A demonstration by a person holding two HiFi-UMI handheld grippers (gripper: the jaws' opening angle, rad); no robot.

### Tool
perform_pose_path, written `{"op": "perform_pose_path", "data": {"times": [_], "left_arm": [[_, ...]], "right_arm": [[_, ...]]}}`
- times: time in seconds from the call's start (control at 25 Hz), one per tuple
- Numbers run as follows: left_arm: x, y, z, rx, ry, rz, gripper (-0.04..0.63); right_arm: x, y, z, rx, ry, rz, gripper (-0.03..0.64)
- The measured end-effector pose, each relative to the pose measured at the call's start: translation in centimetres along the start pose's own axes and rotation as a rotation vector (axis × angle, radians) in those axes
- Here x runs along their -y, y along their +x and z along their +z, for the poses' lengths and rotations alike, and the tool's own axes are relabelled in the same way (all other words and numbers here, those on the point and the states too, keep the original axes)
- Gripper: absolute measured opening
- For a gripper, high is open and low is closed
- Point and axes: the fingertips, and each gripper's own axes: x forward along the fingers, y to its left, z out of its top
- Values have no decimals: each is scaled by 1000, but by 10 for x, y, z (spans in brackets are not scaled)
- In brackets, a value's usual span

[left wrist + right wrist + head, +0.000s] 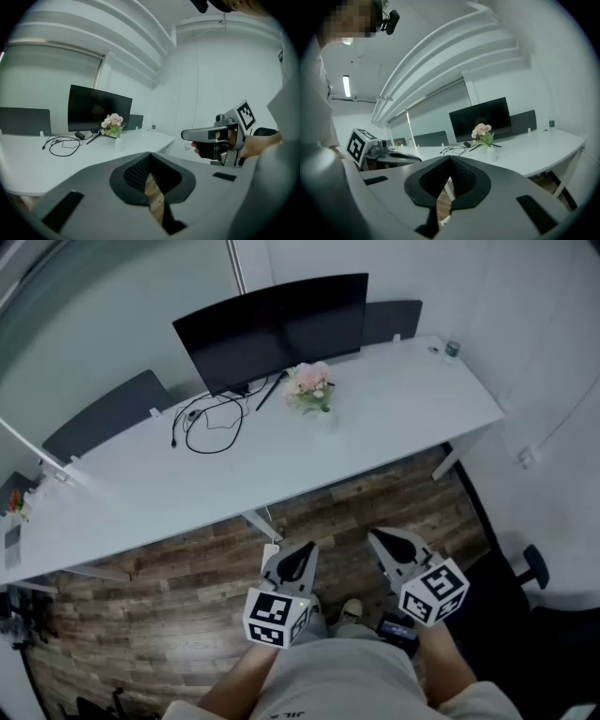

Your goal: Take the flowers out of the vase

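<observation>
Standing back from a long white desk (412,404), a person holds the left gripper (302,559) and the right gripper (386,547) side by side at waist height over a wood-plank floor (178,615), both aimed toward the desk and tipped slightly downward. Each gripper view shows its own jaws pressed together with nothing between them, only floor visible past the dark pads. The task's pink flowers (309,382) stand upright in a small white vase (325,419) near the middle of the desk, just in front of the right end of a dark, switched-off monitor (281,324) and well apart from both grippers. A black cable (211,426) lies in loose loops on the desktop to the left of the vase, below the monitor's left half. A small green-capped bottle (451,350) sits at the far right corner of the desk. Dark divider panels (108,413) rise along the desk's back edge on either side of the screen. The base of a black office chair (534,568) shows on the floor at the right.
</observation>
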Motion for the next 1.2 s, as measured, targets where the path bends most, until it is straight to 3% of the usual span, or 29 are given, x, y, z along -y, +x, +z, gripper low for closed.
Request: {"op": "perform_pose_path", "data": {"times": [0.4, 0.56, 1.2], "left_arm": [[-10, 12, 3, -11, -3, -11, 3], [-17, 17, 6, -11, -3, -25, 3], [-67, 15, 15, 6, 22, -83, 3]], "right_arm": [[8, 14, 3, 3, 19, -10, 29], [12, 18, 12, 62, 50, -16, 32], [7, 58, 7, 64, 75, -110, 34]]}}
